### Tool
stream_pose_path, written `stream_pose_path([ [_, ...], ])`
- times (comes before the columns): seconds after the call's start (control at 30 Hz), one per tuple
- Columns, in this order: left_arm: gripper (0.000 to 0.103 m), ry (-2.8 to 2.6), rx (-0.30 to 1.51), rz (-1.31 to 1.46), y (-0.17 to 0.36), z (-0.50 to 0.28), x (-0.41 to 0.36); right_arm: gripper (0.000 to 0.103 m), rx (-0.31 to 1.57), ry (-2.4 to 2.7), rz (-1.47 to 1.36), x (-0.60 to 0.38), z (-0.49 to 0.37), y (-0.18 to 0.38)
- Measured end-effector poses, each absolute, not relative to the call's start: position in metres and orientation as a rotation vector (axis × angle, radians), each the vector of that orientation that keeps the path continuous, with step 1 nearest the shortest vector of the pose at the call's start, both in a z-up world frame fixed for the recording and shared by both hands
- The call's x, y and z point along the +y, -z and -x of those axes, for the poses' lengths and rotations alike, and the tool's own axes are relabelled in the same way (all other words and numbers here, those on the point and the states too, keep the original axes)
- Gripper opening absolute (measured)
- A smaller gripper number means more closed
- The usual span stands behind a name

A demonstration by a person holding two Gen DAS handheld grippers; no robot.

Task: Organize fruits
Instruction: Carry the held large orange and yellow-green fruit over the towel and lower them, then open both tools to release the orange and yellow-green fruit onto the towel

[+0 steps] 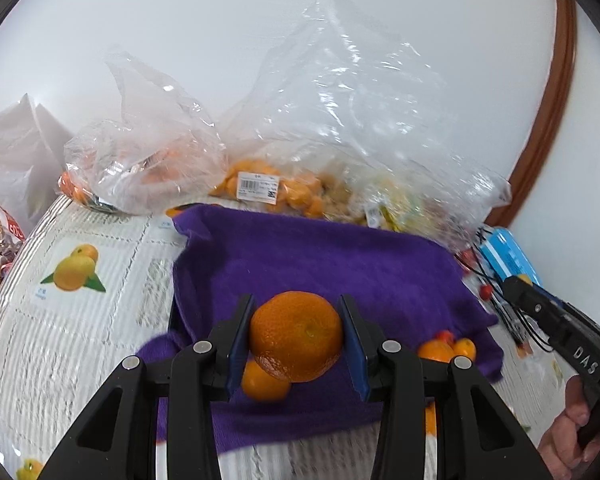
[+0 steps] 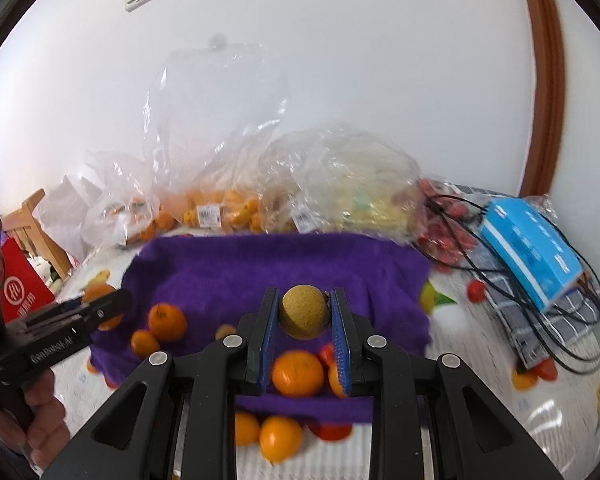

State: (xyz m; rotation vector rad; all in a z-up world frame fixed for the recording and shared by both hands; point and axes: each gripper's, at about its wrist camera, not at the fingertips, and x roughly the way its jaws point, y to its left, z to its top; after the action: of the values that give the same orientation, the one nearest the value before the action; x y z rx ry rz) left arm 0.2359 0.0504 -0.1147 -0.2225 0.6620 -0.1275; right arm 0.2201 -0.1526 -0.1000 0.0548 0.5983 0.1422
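L gripper (image 1: 298, 338) jaws clamped on fruit; R gripper (image 2: 305, 312) same; both tilted down.

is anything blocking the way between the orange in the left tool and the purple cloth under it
Nothing visible. The orange is clamped in the left tool above open purple cloth; only a smaller orange lies just below and left of it.
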Motion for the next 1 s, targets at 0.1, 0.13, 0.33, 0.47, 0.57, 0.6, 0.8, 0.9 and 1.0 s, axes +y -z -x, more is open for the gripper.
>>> stream_pose_path([
  [0.1,0.04,0.107,0.65,0.219,0.126,-0.238,0.054,0.025,0.596,-0.159,-0.07,-0.15,-0.234,0.102],
  [0.13,0.04,0.099,0.661,0.213,0.132,-0.239,0.055,0.025,0.599,-0.159,-0.075,-0.149,-0.238,0.106],
  [0.33,0.04,0.123,0.705,0.231,0.143,-0.239,0.054,0.025,0.641,-0.161,-0.091,-0.152,-0.244,0.136],
  [0.47,0.04,0.133,0.682,0.203,0.141,-0.233,0.047,0.025,0.611,-0.145,-0.107,-0.158,-0.244,0.139],
  [0.57,0.04,0.147,0.693,0.193,0.144,-0.234,0.043,0.025,0.617,-0.143,-0.121,-0.162,-0.248,0.145],
  [0.6,0.04,0.15,0.699,0.192,0.145,-0.235,0.041,0.025,0.627,-0.147,-0.128,-0.162,-0.25,0.148],
  [0.8,0.04,0.149,0.705,0.208,0.147,-0.237,0.045,0.025,0.668,-0.176,-0.115,-0.151,-0.257,0.162],
  [0.9,0.04,0.146,0.718,0.232,0.149,-0.241,0.049,0.025,0.672,-0.186,-0.106,-0.146,-0.256,0.166],
  [1.0,0.04,0.137,0.723,0.243,0.151,-0.243,0.052,0.025,0.678,-0.189,-0.109,-0.144,-0.257,0.17],
])
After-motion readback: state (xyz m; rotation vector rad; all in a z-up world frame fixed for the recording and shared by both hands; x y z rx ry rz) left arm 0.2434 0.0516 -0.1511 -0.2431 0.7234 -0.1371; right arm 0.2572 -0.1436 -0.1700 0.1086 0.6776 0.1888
